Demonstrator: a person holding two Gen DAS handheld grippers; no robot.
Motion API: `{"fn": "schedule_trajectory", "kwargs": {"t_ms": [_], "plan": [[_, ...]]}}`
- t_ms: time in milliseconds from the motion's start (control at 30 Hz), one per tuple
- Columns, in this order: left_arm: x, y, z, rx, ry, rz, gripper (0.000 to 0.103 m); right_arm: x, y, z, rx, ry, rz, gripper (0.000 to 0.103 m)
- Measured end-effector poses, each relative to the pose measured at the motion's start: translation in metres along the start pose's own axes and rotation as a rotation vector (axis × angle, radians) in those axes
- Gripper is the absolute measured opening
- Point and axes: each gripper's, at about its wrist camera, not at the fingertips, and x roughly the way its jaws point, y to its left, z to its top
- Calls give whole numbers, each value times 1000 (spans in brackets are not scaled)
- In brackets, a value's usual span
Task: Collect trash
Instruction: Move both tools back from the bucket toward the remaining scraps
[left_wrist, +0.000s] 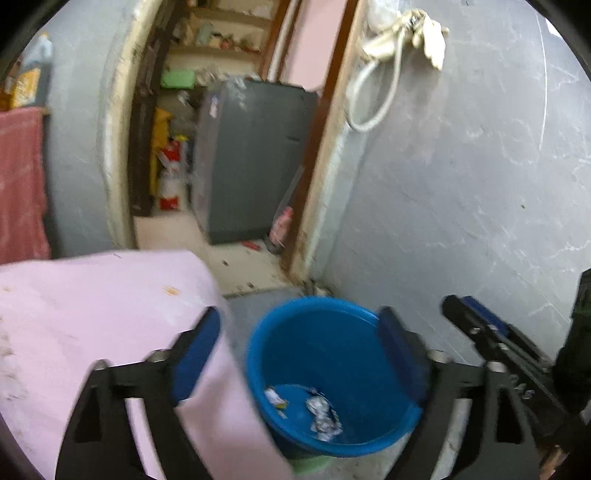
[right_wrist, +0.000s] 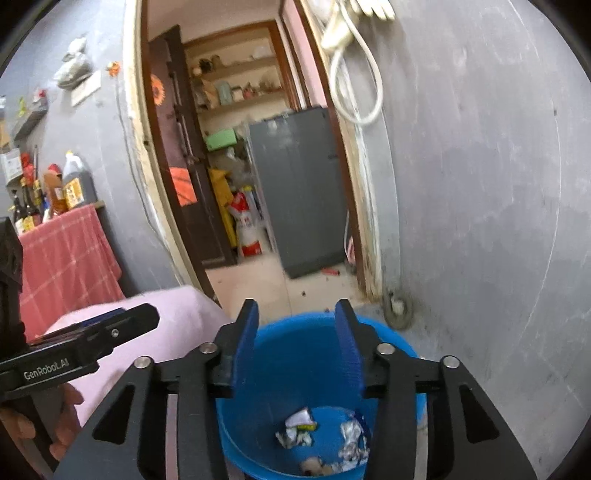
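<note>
At far left a pink cloth-covered surface fills the corner beside the blue bucket; the left gripper hangs over that edge and the bucket's mouth, its jaws spread wide and released, nothing between them; in the bucket's bottom lie crumpled wrappers, silver and white, loose on the blue floor; further right, the right gripper points down into the same bucket, jaws partly parted and empty, the wrappers below its fingers; behind stands a grey wall, with a doorway and a grey cabinet beyond.
</note>
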Motion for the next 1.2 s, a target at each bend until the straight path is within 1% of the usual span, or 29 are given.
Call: {"fn": "schedule_trajectory", "kwargs": {"t_ms": [33, 67, 100, 133, 167, 200, 233, 300, 367, 433, 567, 667, 867, 1033, 1200], "plan": [[-9, 5, 2, -3, -30, 22, 96, -3, 4, 2, -7, -11, 4, 49], [-17, 10, 3, -7, -54, 36, 98, -5, 8, 4, -13, -21, 7, 50], [-26, 16, 4, -14, -78, 48, 99, -7, 14, 6, -19, -30, 13, 54], [-34, 23, 5, -22, -93, 60, 99, -9, 19, 8, -22, -38, 21, 64], [-42, 30, 7, -31, -106, 76, 100, -11, 25, 10, -18, -51, 36, 72], [-48, 35, 8, -38, -116, 89, 100, -13, 28, 11, -14, -62, 45, 83], [-57, 43, 8, -48, -128, 103, 100, -15, 34, 11, -14, -77, 58, 87], [-72, 56, 9, -65, -148, 113, 100, -17, 49, 12, -28, -92, 78, 89], [-87, 68, 10, -75, -168, 134, 100, -20, 64, 12, -38, -115, 103, 93], [-103, 81, 10, -79, -188, 161, 101, -23, 78, 13, -44, -137, 126, 102], [-133, 101, 7, -85, -231, 218, 101, -30, 110, 13, -60, -181, 181, 103], [-159, 122, 3, -101, -265, 263, 101, -31, 133, 14, -68, -191, 230, 103], [-201, 159, -12, -120, -314, 359, 101, -32, 178, 11, -111, -202, 295, 103], [-227, 189, -27, -152, -328, 417, 101, -25, 214, 2, -148, -185, 342, 103], [-244, 210, -46, -133, -317, 482, 101, -14, 243, -7, -162, -158, 388, 103]]}}
